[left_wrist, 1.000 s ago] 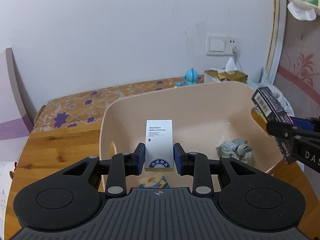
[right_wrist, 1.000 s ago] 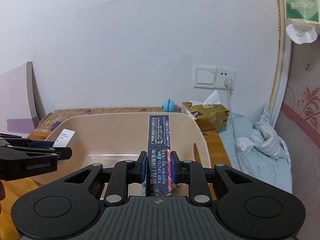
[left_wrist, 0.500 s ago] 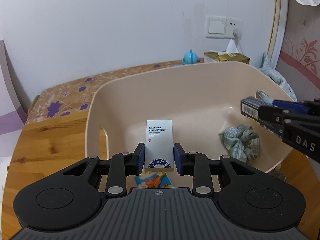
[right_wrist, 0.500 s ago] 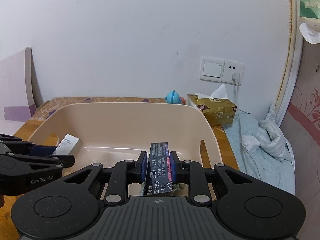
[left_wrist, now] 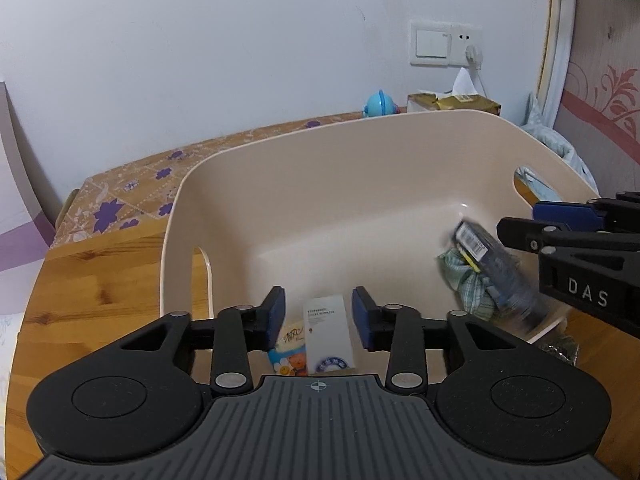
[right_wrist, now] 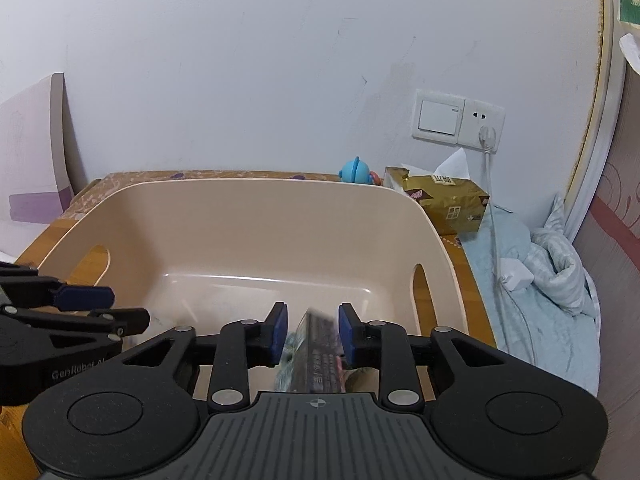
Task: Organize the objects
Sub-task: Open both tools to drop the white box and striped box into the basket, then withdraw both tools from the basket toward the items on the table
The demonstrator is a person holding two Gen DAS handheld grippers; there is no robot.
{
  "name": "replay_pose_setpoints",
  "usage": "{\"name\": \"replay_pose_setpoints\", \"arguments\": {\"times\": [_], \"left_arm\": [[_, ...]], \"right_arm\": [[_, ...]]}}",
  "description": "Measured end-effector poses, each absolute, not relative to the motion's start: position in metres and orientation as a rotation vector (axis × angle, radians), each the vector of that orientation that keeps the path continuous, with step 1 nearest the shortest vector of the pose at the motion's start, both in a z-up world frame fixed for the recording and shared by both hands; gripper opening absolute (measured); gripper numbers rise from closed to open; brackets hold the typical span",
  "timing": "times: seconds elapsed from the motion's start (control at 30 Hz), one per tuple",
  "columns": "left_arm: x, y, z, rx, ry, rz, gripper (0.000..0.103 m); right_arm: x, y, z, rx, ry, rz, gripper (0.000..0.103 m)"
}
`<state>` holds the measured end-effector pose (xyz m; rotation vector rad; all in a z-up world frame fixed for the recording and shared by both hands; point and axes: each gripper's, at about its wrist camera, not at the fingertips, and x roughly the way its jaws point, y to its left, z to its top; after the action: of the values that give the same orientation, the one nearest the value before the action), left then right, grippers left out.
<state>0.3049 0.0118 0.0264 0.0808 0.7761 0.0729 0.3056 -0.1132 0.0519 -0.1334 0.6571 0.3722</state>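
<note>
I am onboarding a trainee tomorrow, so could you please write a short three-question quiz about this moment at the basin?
1. True or false: the left gripper is shut on the white box.
2. What lies under the dark box in the beige basin? A) a checked cloth B) a blue toy C) a tissue box
3. Fill in: the small colourful packet lies on the ______ side of the white box, as the left wrist camera shows it.

Key
1. False: the jaws stand apart from it.
2. A: the checked cloth.
3. Left.
</note>
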Motion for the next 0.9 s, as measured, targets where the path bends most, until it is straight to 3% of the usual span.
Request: {"name": "replay_pose_setpoints", "arguments": {"times": [0.13,0.37,0.9], "left_arm": [[0.3,0.012,0.03,0.059,0.755,0.069,0.061],[0.291,0.007,0.038,0.052,0.727,0.077,0.07],[0.252,-0.001,0.061,0.068,0.642,0.098,0.073]], "right_arm": [[0.3,-0.117,0.056,-0.128,0.643,0.367,0.055],[0.288,-0.126,0.067,-0.114,0.614,0.37,0.077],[0.248,-0.14,0.098,-0.124,0.546,0.378,0.094]]}}
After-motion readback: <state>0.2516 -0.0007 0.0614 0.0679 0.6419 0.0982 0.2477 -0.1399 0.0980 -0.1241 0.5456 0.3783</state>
